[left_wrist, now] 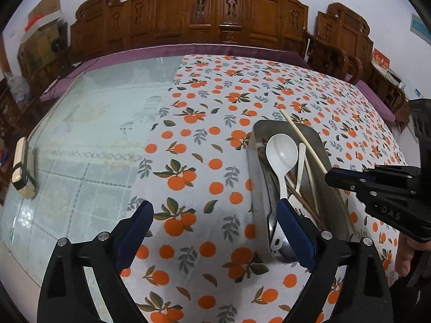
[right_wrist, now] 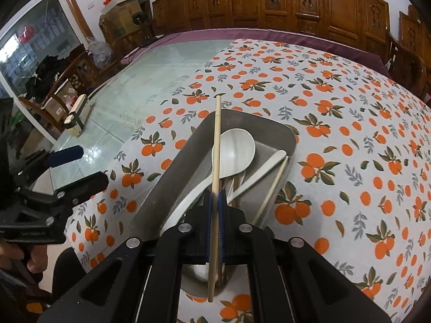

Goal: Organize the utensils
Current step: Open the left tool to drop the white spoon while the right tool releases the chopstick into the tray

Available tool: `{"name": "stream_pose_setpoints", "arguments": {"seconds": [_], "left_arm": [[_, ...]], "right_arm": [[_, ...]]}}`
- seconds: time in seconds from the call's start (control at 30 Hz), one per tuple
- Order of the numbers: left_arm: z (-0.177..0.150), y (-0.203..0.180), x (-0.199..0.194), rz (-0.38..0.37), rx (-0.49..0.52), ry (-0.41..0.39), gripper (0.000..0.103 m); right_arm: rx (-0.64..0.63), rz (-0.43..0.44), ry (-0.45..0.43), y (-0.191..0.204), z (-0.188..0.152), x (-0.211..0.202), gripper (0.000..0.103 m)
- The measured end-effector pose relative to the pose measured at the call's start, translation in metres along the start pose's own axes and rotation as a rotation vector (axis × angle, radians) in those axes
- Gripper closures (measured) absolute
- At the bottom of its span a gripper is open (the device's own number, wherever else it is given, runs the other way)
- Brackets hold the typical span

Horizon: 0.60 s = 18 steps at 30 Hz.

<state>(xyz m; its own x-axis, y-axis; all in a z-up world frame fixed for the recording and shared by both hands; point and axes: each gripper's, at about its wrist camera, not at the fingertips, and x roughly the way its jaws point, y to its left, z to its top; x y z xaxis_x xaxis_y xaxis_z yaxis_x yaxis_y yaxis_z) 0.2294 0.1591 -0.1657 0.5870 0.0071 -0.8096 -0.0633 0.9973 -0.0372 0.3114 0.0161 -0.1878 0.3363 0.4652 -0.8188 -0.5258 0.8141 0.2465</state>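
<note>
A grey metal tray (right_wrist: 172, 177) lies on the orange-print tablecloth and holds a large white spoon (right_wrist: 234, 150), a smaller white spoon (right_wrist: 258, 177), a loose pale chopstick (right_wrist: 272, 188) and darker utensils underneath. My right gripper (right_wrist: 215, 196) hovers over the tray's near end, shut on a pale wooden chopstick (right_wrist: 216, 148) that points away across the tray. In the left wrist view the same tray (left_wrist: 258, 177), spoon (left_wrist: 281, 153) and held chopstick (left_wrist: 304, 140) show at right. My left gripper (left_wrist: 215, 223) stands open, just left of the tray, nothing between its fingers.
The tablecloth (left_wrist: 204, 140) covers the right part of a glass-topped table (left_wrist: 89, 123). A wood-and-dark block (left_wrist: 23, 169) lies at the glass's left edge. Carved wooden chairs (left_wrist: 215, 13) line the far side. A hand (left_wrist: 404, 255) holds the right gripper's handle.
</note>
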Motion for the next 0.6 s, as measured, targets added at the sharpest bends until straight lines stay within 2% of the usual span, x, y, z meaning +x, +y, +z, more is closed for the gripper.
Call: {"name": "stream_pose_setpoints", "arguments": {"seconds": [0.07,0.27,0.6], "left_arm": [[0.0,0.002,0.0,0.004,-0.006,-0.001,0.011],[-0.002,0.007,-0.001,0.009,-0.011,-0.004,0.011],[-0.001,0.011,-0.011,0.006,-0.027,-0.029,0.011]], "right_arm": [[0.018,0.003,0.006,-0.001,0.002,0.006,0.097],[0.083,0.012,0.024,-0.008,0.003,0.024,0.097],[0.07,-0.024,0.061,-0.01,-0.002,0.045,0.097]]}}
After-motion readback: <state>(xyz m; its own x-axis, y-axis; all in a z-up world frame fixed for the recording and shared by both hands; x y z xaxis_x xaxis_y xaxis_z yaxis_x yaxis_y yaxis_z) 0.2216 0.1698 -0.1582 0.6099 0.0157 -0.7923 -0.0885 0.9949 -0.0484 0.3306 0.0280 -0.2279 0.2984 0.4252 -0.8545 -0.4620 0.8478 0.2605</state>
